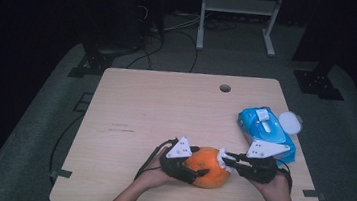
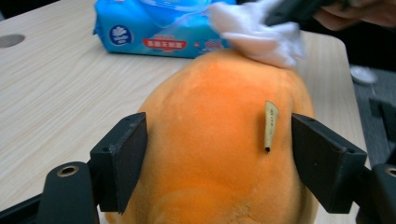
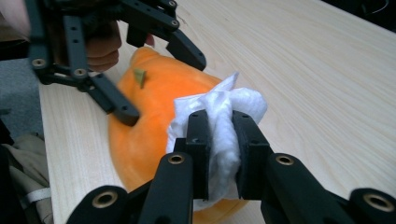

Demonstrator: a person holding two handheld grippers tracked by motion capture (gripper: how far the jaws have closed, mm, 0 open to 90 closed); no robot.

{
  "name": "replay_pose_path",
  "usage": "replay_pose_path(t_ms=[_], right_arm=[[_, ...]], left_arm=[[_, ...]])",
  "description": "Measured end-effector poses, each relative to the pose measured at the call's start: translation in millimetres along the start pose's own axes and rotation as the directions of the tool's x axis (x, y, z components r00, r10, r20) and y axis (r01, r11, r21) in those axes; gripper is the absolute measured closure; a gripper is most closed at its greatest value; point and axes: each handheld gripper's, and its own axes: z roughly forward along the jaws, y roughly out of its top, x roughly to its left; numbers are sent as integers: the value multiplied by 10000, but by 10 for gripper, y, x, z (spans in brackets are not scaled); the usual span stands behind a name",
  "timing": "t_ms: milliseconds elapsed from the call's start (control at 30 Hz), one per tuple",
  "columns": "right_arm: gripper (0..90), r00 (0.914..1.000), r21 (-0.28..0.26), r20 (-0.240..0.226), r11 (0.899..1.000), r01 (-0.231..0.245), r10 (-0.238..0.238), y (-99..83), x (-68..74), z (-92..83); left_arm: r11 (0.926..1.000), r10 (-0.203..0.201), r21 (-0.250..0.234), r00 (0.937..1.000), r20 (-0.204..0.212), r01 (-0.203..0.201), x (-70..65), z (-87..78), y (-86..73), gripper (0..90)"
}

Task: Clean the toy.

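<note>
Fingers (image 3: pixel 219 140) of right gripper (image 1: pixel 226 161) clamped on white wipe (image 3: pixel 224 112); left gripper (image 2: pixel 219 158) jaws straddle orange plush toy (image 2: pixel 219 140), contact unclear. Toy judged soft, light, compressible; best gripped across its sides.

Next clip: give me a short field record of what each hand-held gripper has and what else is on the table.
left hand-held gripper: jaws on either side of the orange plush toy
right hand-held gripper: shut on a white wipe, pressed to the toy's top
toy: lying on the table, small tag showing
also on table: blue wipes pack, at the right edge
</note>
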Motion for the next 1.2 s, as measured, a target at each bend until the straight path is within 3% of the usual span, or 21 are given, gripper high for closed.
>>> replay_pose_path(t_ms=[100, 133, 167, 200, 300, 333, 367, 400, 500, 600, 667, 700, 733, 800, 967, 1133, 1200], right_arm=[[773, 9988, -89, -318, 9993, 357, -360, 81, 118, 25], [773, 9988, -89, -318, 9993, 357, -360, 81, 118, 25], [772, 9966, 88, -278, 9970, 775, -772, 123, 191, 82], [773, 9962, 195, -229, 9963, 842, -837, 125, 198, 100], [773, 9983, 83, -391, 9991, 424, -421, 74, 82, 100], [773, 9990, 52, -335, 9996, 290, -288, 50, 38, 94], [773, 9990, 52, -335, 9996, 290, -288, 50, 38, 94], [773, 9999, 36, -49, 9999, 94, -94, 10, -38, 75], [773, 9995, -85, -39, 9995, -312, 312, -18, -126, 57], [773, 9998, -66, 0, 9997, -214, 214, 9, -73, 75], [773, 9999, -197, -32, 9997, 107, -108, 58, 27, 93], [774, 9979, -376, -615, 9992, 161, -184, 110, 128, 122], [774, 9967, -338, -682, 9985, 422, -444, 138, 186, 154], [774, 9948, -36, -348, 9954, 961, -961, 180, 267, 201], [775, 9990, -124, -314, 9994, 311, -315, 81, 44, 140], [775, 9985, 221, 424, 9991, -366, 356, -111, -190, 7], [775, 9972, 311, 505, 9979, -571, 554, -162, -240, -11]], left_arm=[[9995, -308, -64, 9985, -454, 305, -32, 24, 28, 219], [9995, -308, -64, 9985, -454, 305, -32, 24, 28, 217], [9996, -270, -6, 9984, -503, 270, -49, 27, 32, 213], [9996, -282, -23, 9987, -435, 281, -50, 18, 29, 208], [9997, -58, -223, 9998, 181, 62, -31, -12, 31, 165], [9997, 192, -135, 9990, 399, -186, -26, -26, 37, 142], [9997, 192, -135, 9990, 399, -186, -26, -26, 37, 129], [9980, 630, -143, 9965, 545, -623, -32, -42, 29, 127], [9969, 785, -22, 9966, 251, -785, -51, 16, -8, 155], [9962, 868, 95, 9962, 59, -869, -57, 37, -29, 227], [9981, 612, 6, 9981, -13, -612, -42, 42, -46, 236], [9987, 519, 1, 9986, -42, -519, -30, 42, -48, 249], [9987, 519, 1, 9986, -42, -519, -30, 42, -48, 251], [9985, 541, 110, 9985, -24, -540, -18, 27, -58, 259], [9992, 408, -22, 9992, 46, -407, 8, 22, -67, 273], [9998, 142, -162, 9998, 163, -139, 51, 11, -90, 274], [9997, 68, -220, 9999, 140, -65, 52, 17, -92, 275]])
